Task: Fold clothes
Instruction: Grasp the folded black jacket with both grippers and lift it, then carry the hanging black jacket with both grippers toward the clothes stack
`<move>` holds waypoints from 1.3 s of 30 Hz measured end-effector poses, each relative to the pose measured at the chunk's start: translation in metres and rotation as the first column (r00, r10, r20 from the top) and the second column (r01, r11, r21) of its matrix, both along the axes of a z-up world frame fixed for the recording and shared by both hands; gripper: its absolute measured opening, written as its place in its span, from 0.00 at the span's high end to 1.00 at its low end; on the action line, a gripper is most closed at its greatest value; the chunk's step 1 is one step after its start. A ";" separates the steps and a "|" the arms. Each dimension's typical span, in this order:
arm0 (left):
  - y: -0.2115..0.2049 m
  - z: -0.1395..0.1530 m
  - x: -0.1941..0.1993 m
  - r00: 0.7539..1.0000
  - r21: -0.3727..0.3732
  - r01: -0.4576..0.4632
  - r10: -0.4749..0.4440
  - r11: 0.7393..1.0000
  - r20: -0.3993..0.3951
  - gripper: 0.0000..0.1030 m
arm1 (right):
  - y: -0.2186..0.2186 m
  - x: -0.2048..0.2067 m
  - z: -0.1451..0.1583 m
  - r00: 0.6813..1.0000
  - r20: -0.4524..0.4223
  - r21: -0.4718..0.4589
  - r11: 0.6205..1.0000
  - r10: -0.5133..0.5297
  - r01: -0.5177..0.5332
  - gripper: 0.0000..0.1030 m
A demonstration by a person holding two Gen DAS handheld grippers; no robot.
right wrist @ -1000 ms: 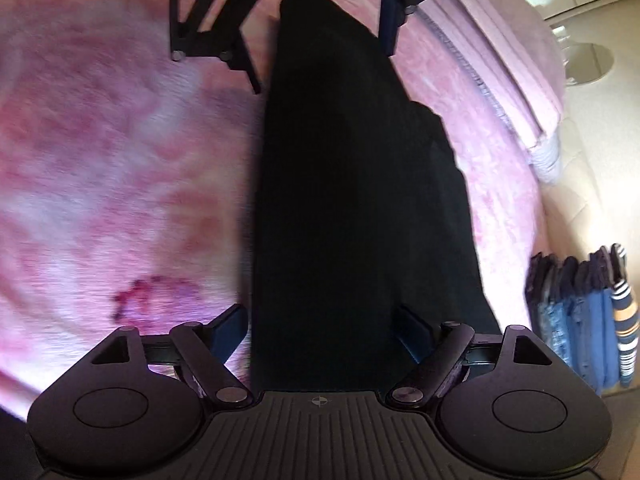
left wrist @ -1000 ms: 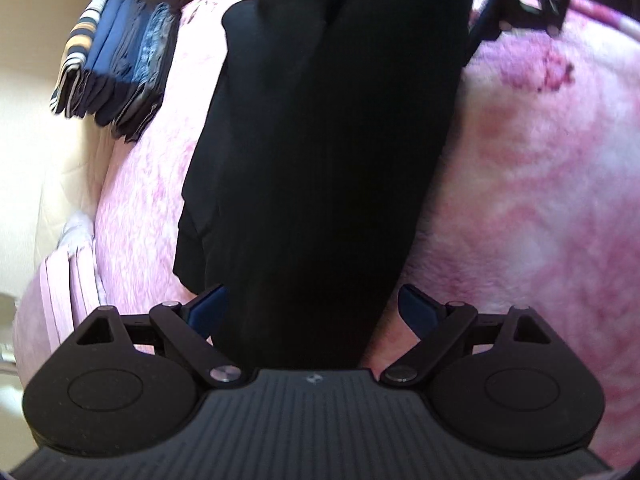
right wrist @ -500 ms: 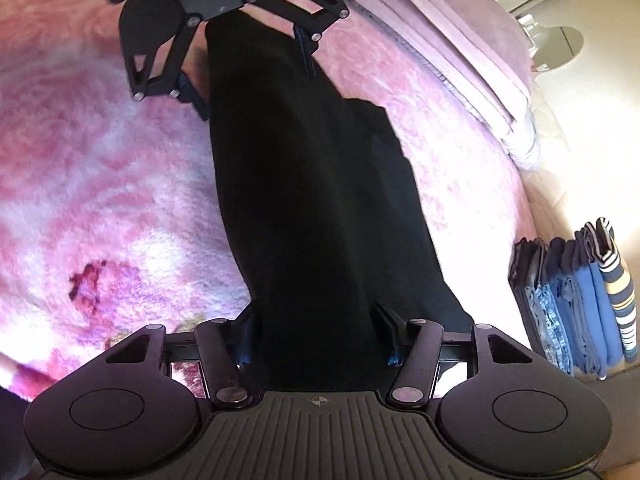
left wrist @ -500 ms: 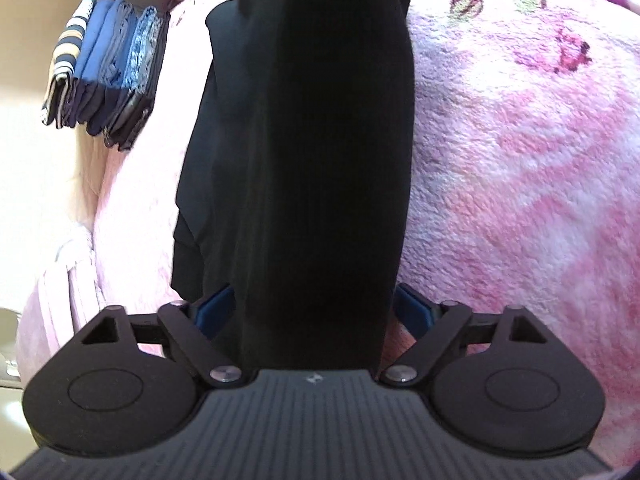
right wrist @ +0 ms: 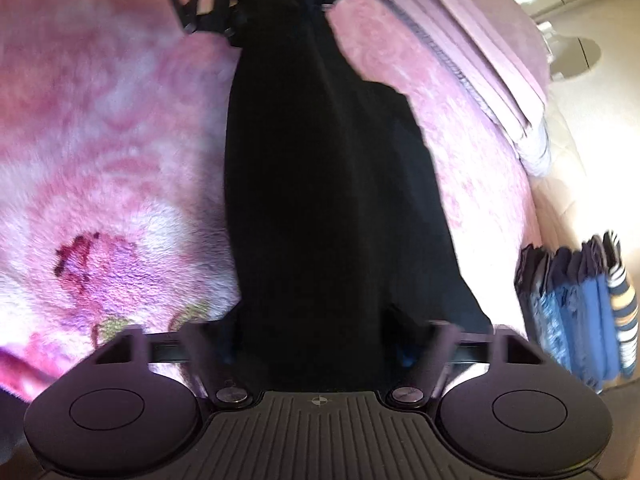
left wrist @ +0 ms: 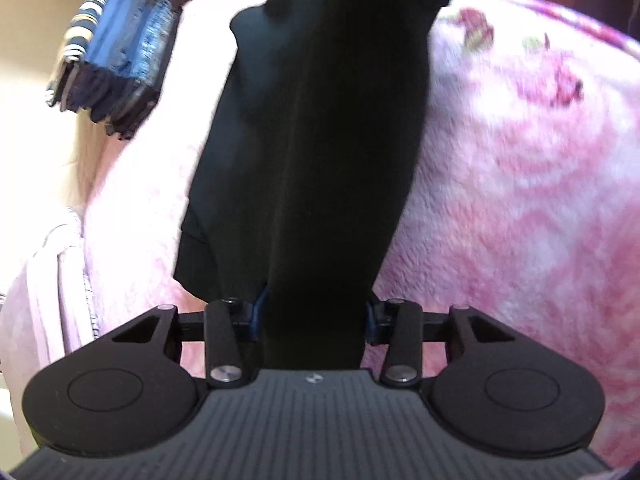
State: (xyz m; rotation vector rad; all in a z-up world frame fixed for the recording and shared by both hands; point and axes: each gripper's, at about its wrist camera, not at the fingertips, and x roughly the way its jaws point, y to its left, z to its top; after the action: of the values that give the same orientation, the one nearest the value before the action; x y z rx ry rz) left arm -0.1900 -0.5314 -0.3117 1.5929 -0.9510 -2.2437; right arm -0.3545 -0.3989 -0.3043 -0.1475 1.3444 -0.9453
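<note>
Black garment [left wrist: 320, 160], long band, taut between both grippers

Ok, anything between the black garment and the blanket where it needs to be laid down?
Nothing visible. The black garment is stretched between the left gripper and right gripper over bare pink blanket. The stack of folded clothes sits off at the blanket's edge, apart from it.

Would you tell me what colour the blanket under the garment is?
Pink and white with flowers; clearest in the right wrist view.
</note>
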 end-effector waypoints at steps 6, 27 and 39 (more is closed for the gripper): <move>0.016 -0.018 -0.013 0.999 -0.049 0.021 -0.020 0.999 0.031 0.44 | -0.006 -0.016 0.018 0.999 0.032 0.026 1.000 -0.006 0.005 0.60; 0.038 0.091 -0.017 1.000 0.041 -0.015 0.015 0.999 -0.001 0.66 | 0.013 -0.023 0.123 1.000 0.002 0.092 0.996 -0.005 0.005 0.65; 0.091 0.145 -0.002 0.999 0.029 -0.017 0.018 0.999 -0.034 0.66 | 0.067 -0.006 0.185 1.000 -0.022 0.134 0.991 -0.022 0.024 0.65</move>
State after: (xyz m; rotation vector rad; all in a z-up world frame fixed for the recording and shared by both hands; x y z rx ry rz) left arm -0.1917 -0.4408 -0.1669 1.5635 -0.8970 -2.2750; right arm -0.3603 -0.3322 -0.1197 -0.0388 1.4269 -0.8714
